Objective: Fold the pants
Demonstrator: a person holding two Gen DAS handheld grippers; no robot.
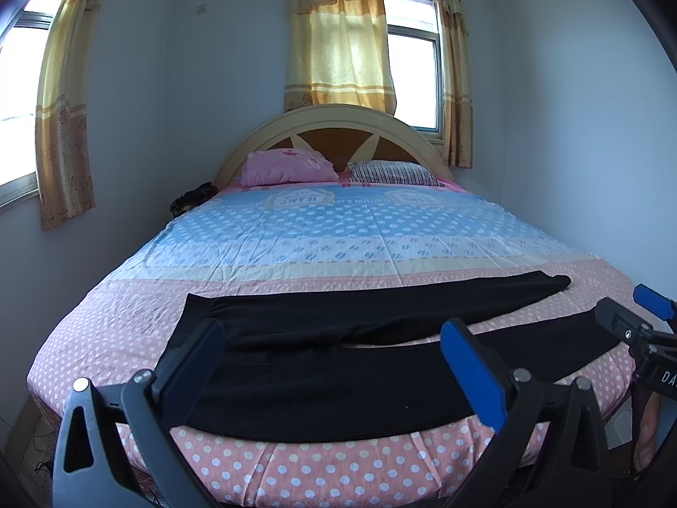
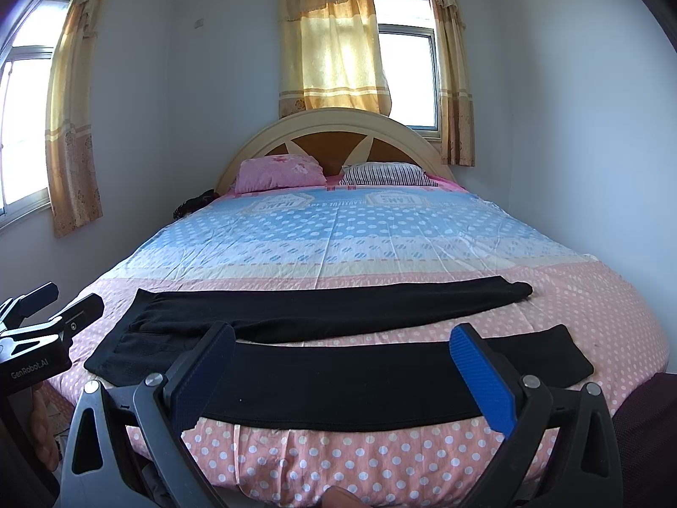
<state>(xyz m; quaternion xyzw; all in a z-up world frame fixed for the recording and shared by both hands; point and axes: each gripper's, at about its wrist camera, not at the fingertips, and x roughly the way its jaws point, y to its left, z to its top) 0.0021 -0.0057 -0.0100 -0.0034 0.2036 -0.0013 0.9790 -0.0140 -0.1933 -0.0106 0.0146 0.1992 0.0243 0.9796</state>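
Black pants (image 2: 338,338) lie flat along the bed's (image 2: 338,465) foot edge; left gripper (image 1: 334,364) and right gripper (image 2: 342,368) both released, empty. I'd pinch near-leg cuff and waistband together, fold evenly onto the far leg.

Black fabric pants (image 1: 338,364): part of the near leg hidden behind the left tongs (image 1: 334,364) in the left wrist view.
Right tongs (image 1: 647,317): cut off by the right edge there; jaw gap unclear.
Dark bundle beside the pink floral pillow (image 2: 192,205): too small to identify.
Printed lettering on the blue dotted bedsheet (image 2: 279,203): upside down, barely legible.
Wooden arched headboard (image 2: 334,139): lower part hidden by pillows.
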